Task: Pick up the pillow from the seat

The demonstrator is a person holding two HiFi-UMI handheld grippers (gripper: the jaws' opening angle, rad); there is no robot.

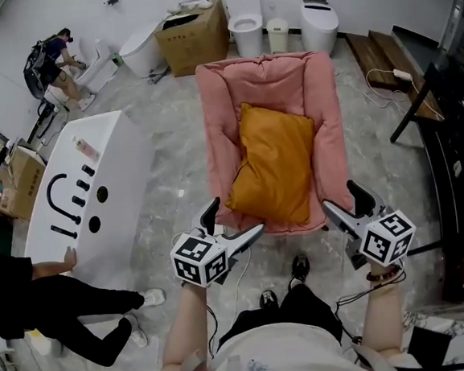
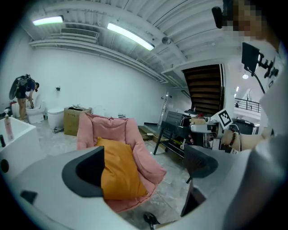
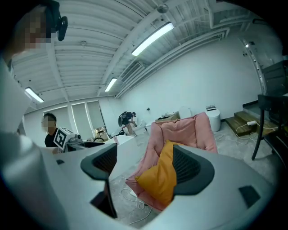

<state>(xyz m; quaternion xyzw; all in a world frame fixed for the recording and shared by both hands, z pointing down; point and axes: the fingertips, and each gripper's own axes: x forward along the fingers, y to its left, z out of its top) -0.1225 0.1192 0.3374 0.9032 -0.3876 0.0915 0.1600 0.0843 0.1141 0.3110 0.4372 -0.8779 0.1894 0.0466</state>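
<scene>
An orange pillow (image 1: 275, 165) leans upright in a pink cushioned seat (image 1: 328, 132) on the floor ahead of me. My left gripper (image 1: 236, 218) hangs open just short of the seat's front left corner, apart from it. My right gripper (image 1: 340, 197) is open at the front right corner, also touching nothing. In the left gripper view the pillow (image 2: 119, 173) and seat (image 2: 139, 148) lie beyond the spread jaws of the left gripper (image 2: 144, 168). The right gripper view shows the pillow (image 3: 159, 179) and seat (image 3: 180, 130) past the wide jaws of the right gripper (image 3: 146, 166).
A white bathtub (image 1: 95, 184) stands left of the seat, and a person in black (image 1: 56, 301) sits beside it. A black table (image 1: 457, 169) runs along the right. A cardboard box (image 1: 191, 35), toilets (image 1: 243, 18) and another person (image 1: 56, 63) are at the back.
</scene>
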